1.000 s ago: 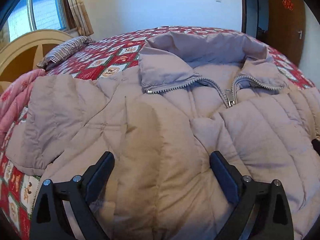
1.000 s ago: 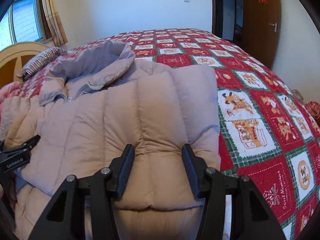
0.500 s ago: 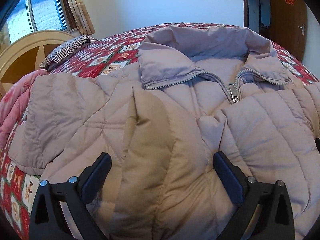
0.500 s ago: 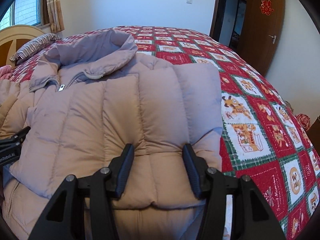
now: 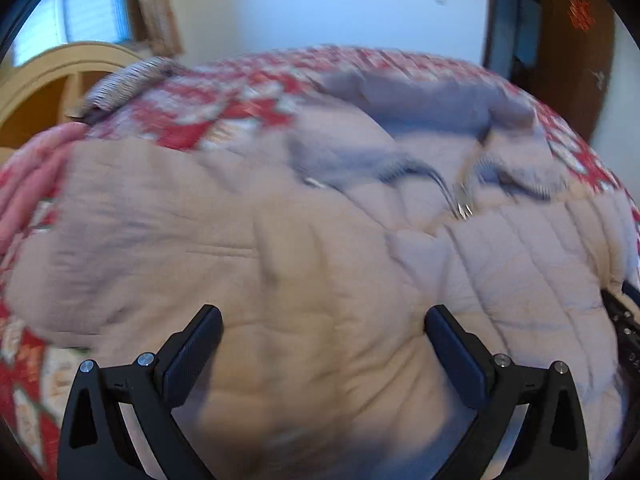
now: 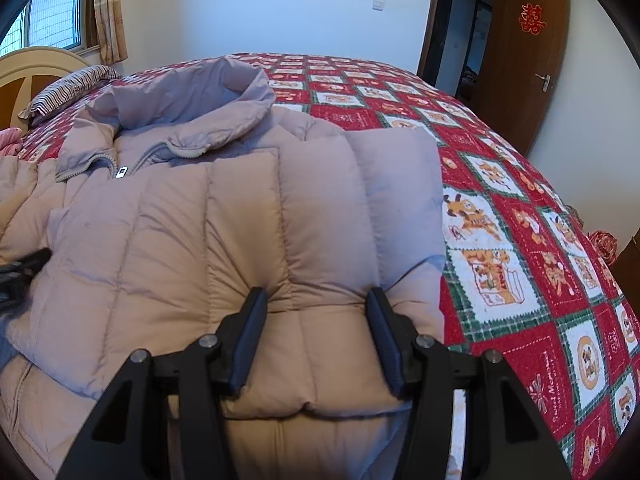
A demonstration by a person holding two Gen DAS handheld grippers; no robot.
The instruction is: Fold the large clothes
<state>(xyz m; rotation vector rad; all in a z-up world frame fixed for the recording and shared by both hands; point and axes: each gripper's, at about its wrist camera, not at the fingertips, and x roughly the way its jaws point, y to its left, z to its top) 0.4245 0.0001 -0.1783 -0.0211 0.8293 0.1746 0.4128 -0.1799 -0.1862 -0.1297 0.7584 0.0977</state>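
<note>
Right gripper [image 6: 316, 304]: jaws opening, a puffed fold of the down jacket [image 6: 248, 216] bulging between them; whether the pads press it I cannot tell. Left gripper [image 5: 322, 324]: jaws spread wide, jacket fabric swelling between them, pads not visibly clamping; this view is motion-blurred. Jacket: pale mauve-beige, quilted in vertical channels, lying front-up across the red patchwork quilt [image 6: 516, 216] on the bed. Collar [image 6: 192, 104] stands crumpled at 11 o'clock in the right view; zipper pull [image 6: 122, 171] sits just below it, zipper open at the neck. One side panel is folded over the front, its edge straight at 2 o'clock. Striped pillow [image 6: 68, 92] at 10 o'clock, near the headboard [image 6: 28, 68].
</note>
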